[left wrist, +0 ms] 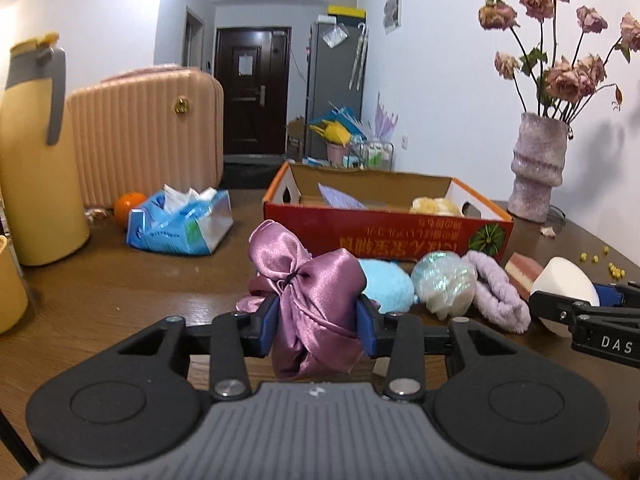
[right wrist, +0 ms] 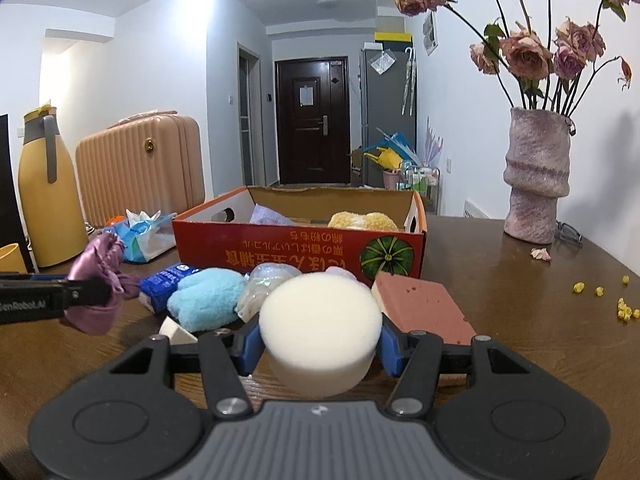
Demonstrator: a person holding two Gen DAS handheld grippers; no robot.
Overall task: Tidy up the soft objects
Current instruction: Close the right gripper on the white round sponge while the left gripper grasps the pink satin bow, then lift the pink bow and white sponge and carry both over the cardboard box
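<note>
Both tools clamped on soft things above the worktop [left wrist: 120, 280]

The left tool [left wrist: 316, 316] grips a purple satin scrunchie [left wrist: 308, 292]; the right tool [right wrist: 320, 344] grips a round white sponge [right wrist: 320, 324]. The red cardboard box [right wrist: 300, 248] sits just ahead.

- the cardboard box [right wrist: 300, 248] sits on the table [right wrist: 520, 340], behind a row of soft things.
- in that row, the fluffy mitt [right wrist: 204, 300] lies left of the sponge block [right wrist: 424, 304].
- the vase [right wrist: 536, 180] stands right of the box.
- the suitcase [right wrist: 140, 168] and tissue pack [right wrist: 148, 236] lie left of it.

low wrist views share box [left wrist: 384, 236]
</note>
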